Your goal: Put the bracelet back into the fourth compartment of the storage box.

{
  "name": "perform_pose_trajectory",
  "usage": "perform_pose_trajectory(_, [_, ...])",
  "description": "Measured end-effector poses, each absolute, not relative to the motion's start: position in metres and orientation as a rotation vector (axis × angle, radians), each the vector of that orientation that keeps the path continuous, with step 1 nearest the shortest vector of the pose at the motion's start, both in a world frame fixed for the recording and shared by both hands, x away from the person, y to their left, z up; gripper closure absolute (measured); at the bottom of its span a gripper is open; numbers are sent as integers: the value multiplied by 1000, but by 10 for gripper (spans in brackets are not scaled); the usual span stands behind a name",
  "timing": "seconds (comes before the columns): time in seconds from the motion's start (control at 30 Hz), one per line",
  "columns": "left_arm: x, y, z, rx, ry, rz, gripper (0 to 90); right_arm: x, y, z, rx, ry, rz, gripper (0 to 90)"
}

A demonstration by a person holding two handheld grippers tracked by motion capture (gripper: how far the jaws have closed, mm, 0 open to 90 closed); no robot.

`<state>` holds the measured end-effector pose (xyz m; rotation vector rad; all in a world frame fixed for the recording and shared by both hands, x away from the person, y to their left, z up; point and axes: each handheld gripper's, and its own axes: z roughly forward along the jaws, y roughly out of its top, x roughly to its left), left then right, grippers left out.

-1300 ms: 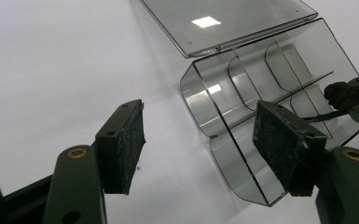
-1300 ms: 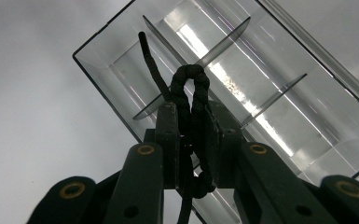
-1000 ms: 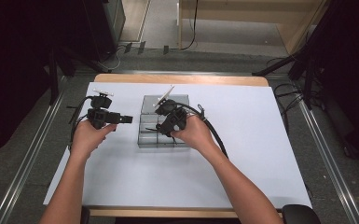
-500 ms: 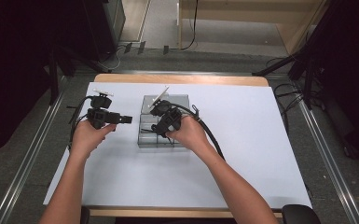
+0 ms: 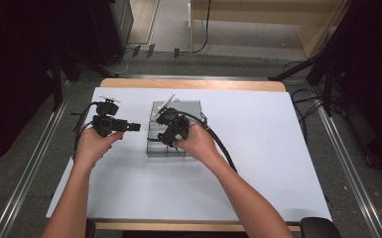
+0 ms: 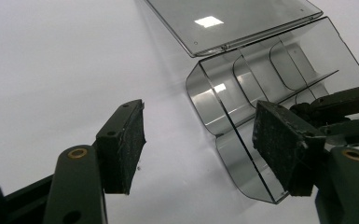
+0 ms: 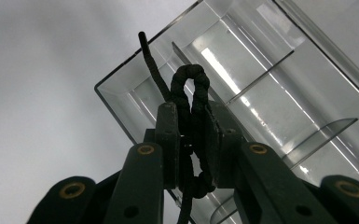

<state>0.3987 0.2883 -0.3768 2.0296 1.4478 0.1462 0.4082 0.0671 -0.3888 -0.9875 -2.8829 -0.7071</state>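
Note:
A clear plastic compartment box (image 5: 155,148) lies mid-table with its lid (image 5: 186,106) swung open at the far side. My right gripper (image 5: 165,140) hangs over the box's near-left part, shut on a black braided cord. In the right gripper view the cord (image 7: 190,88) loops up from between the closed jaws of the gripper (image 7: 191,109), above the box's divided cells (image 7: 270,70). My left gripper (image 5: 136,127) is held left of the box, pointing at it, open and holding nothing. In the left gripper view its pads (image 6: 126,144) stand wide apart, with the box (image 6: 242,79) beyond them.
A white sheet (image 5: 258,163) covers the table, with bare wood along the far edge (image 5: 193,83). Black cables (image 5: 223,146) trail from both grippers. Metal rails and dark stands flank the table on both sides.
My right gripper has shifted slightly left over the box, still holding the cord. The left gripper has stayed in place.

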Motion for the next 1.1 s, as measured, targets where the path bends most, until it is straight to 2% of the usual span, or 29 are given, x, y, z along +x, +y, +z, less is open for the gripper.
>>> perform_pose_trajectory(1.1, [399, 298, -377, 2017, 1465, 144, 354, 408, 90, -407, -968, -2890, -683, 783])
